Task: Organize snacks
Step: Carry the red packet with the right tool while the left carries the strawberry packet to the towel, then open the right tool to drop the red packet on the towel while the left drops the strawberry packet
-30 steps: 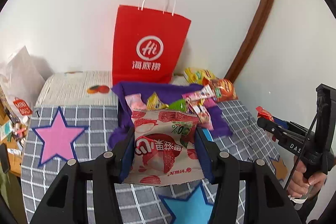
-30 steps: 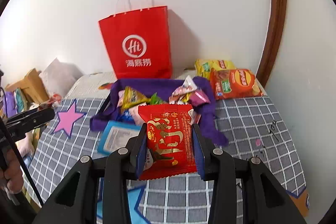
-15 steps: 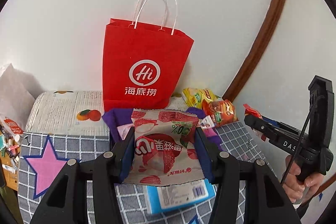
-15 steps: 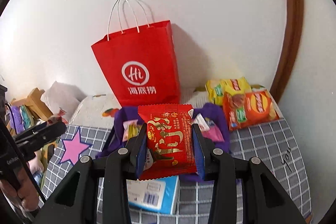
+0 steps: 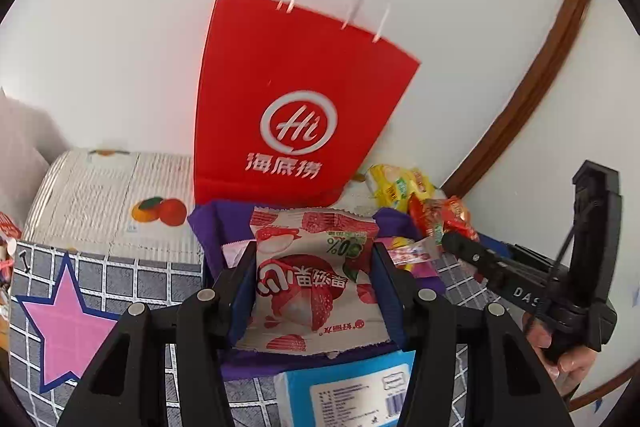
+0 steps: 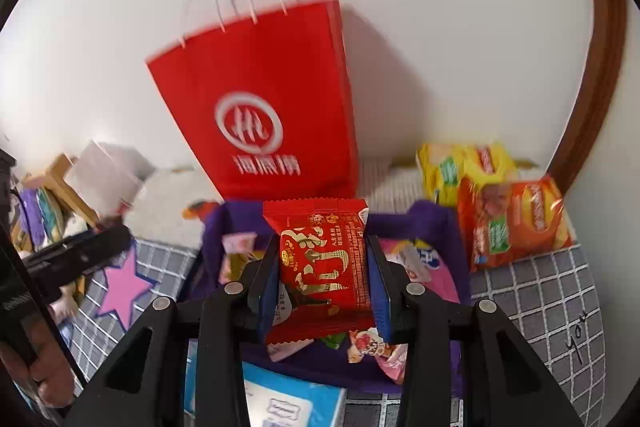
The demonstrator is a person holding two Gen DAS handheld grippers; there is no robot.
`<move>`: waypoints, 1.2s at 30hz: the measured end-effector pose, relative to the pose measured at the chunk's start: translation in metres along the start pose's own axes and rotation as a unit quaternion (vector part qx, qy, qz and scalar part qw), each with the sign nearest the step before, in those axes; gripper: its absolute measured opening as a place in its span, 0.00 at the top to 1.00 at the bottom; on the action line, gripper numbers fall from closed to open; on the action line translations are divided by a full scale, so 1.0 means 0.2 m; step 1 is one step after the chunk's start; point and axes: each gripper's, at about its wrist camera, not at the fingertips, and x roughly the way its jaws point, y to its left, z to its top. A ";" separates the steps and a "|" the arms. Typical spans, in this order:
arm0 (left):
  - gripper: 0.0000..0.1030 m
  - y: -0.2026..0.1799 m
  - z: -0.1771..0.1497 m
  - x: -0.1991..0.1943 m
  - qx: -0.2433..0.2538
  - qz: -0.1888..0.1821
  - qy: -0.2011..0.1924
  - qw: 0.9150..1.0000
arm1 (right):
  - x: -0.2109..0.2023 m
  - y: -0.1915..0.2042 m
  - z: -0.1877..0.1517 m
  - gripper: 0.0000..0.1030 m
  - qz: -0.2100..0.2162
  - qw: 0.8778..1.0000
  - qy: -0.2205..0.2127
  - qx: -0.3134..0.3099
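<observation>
My left gripper (image 5: pixel 312 259) is shut on a white and red lychee snack packet (image 5: pixel 312 279) held above a purple cloth (image 5: pixel 212 227). My right gripper (image 6: pixel 322 251) is shut on a red snack packet with gold print (image 6: pixel 320 259); it also shows at the right of the left wrist view (image 5: pixel 444 227). A red paper bag with white handles (image 5: pixel 296 115) stands upright against the wall behind the cloth, also in the right wrist view (image 6: pixel 264 115). Several small snacks lie on the purple cloth (image 6: pixel 436 223) below the right gripper.
Yellow (image 6: pixel 468 167) and orange chip bags (image 6: pixel 516 219) lie at the back right. A blue tissue pack (image 5: pixel 352 391) lies at the near edge of the cloth. A grey checked cover with a pink star (image 5: pixel 68 319) spreads left. A white box with orange fruit print (image 5: pixel 112 203) sits back left.
Both grippers have risen and moved toward the red bag with their packets still held. The bag looks larger and closer; the snacks on the cloth have dropped lower in view.
</observation>
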 end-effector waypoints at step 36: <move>0.50 0.04 -0.05 0.19 0.003 0.003 0.052 0.999 | 0.51 -0.08 -0.13 0.62 0.001 0.987 0.160 0.005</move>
